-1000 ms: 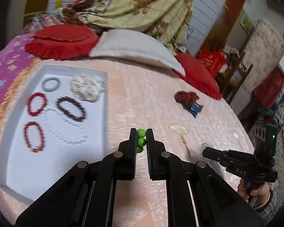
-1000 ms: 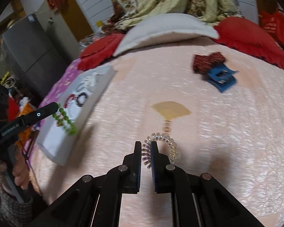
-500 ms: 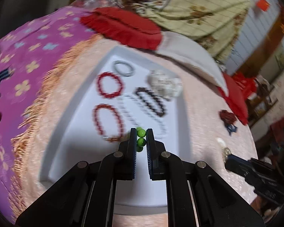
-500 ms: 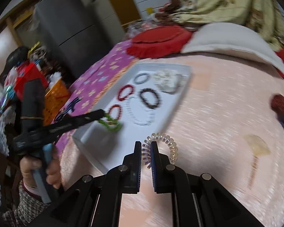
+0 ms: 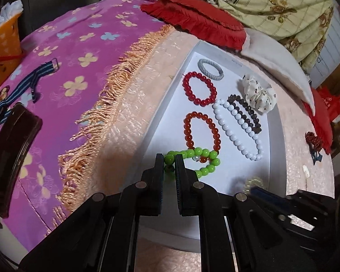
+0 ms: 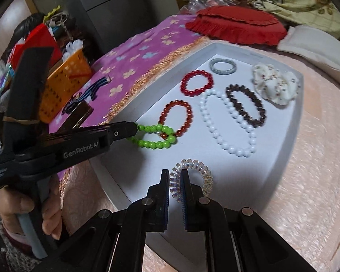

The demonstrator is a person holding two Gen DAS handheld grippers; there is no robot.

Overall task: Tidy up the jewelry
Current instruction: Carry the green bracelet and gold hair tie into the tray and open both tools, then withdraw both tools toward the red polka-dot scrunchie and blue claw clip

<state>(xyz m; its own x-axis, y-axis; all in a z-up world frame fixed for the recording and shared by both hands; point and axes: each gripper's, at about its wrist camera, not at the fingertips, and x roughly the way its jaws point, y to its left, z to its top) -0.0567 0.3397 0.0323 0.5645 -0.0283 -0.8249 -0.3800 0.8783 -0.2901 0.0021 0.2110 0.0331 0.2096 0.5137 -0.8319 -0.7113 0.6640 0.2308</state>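
My left gripper [image 5: 169, 161] is shut on a green bead bracelet [image 5: 202, 159], which lies on the near end of the white tray [image 5: 275, 149] and overlaps an orange-red bead bracelet [image 5: 201, 131]. From the right wrist view the left gripper [image 6: 133, 131] holds the green bracelet [image 6: 156, 137] at its left end. My right gripper [image 6: 175, 178] is shut on a clear spiral hair tie [image 6: 193, 173], held over the tray's near part [image 6: 290, 140]. The right gripper [image 5: 258, 189] shows blurred in the left wrist view.
In the tray lie a red bracelet [image 6: 197, 82], a white bead necklace [image 6: 226, 122], a dark brown bracelet [image 6: 246, 105], a grey ring [image 6: 223, 66] and a white scrunchie [image 6: 275, 83]. Red cushions [image 6: 235, 26], an orange basket [image 6: 63, 83] and a purple floral sheet [image 5: 79, 56] surround it.
Both grippers moved left from the pink bedspread to over the tray. The green bracelet has come down onto the tray floor; the spiral tie now hangs over the tray's near end.
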